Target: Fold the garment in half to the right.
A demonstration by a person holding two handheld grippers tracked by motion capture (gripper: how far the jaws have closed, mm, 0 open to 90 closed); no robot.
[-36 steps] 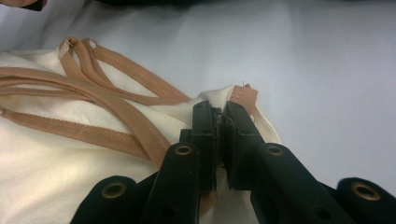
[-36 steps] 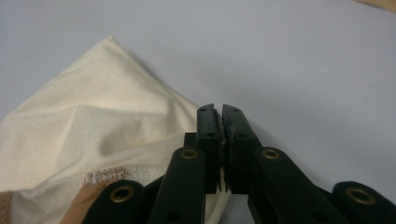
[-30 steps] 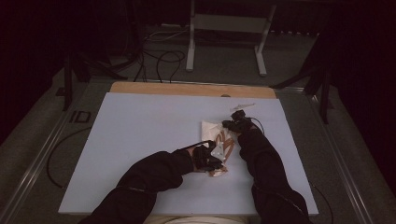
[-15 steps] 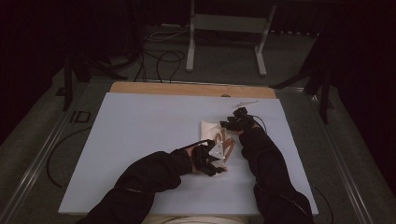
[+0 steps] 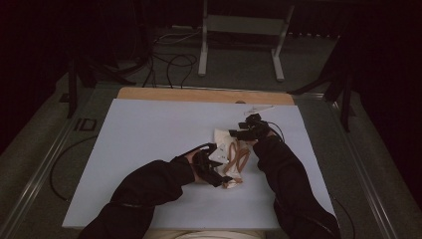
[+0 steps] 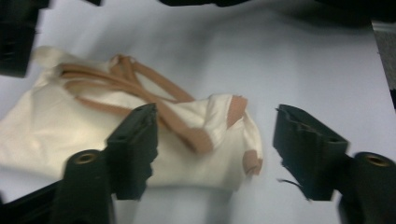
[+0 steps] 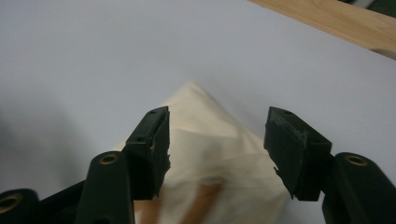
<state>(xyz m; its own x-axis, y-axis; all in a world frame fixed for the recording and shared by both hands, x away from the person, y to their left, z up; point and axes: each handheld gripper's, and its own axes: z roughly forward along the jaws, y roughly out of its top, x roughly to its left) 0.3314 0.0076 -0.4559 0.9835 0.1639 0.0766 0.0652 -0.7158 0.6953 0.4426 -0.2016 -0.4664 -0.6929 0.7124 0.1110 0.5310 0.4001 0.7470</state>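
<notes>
A cream cloth bag [image 5: 222, 141] with tan straps [image 5: 240, 158] lies flat on the white table [image 5: 149, 129]. My left gripper [image 5: 220, 178] hovers over the bag's near end, open; its jaws have just been opening. In the left gripper view the bag [image 6: 93, 135] and its straps [image 6: 156, 99] lie below the spread jaws of the left gripper [image 6: 215, 121], untouched. My right gripper [image 5: 243, 131] hangs over the far end, open too, its jaws just having opened. In the right gripper view the bag's corner [image 7: 201, 105] shows under the right gripper [image 7: 217, 123].
A wooden strip [image 5: 199, 94] runs along the table's far edge, seen also as a wooden edge [image 7: 336, 18]. A small pale scrap [image 5: 259, 107] lies near it. Beyond the table a metal stand [image 5: 239, 30] and cables [image 5: 169, 59] sit on the floor.
Both grippers went from shut on the bag to open and lifted a little off it. The bag stays on the table.
</notes>
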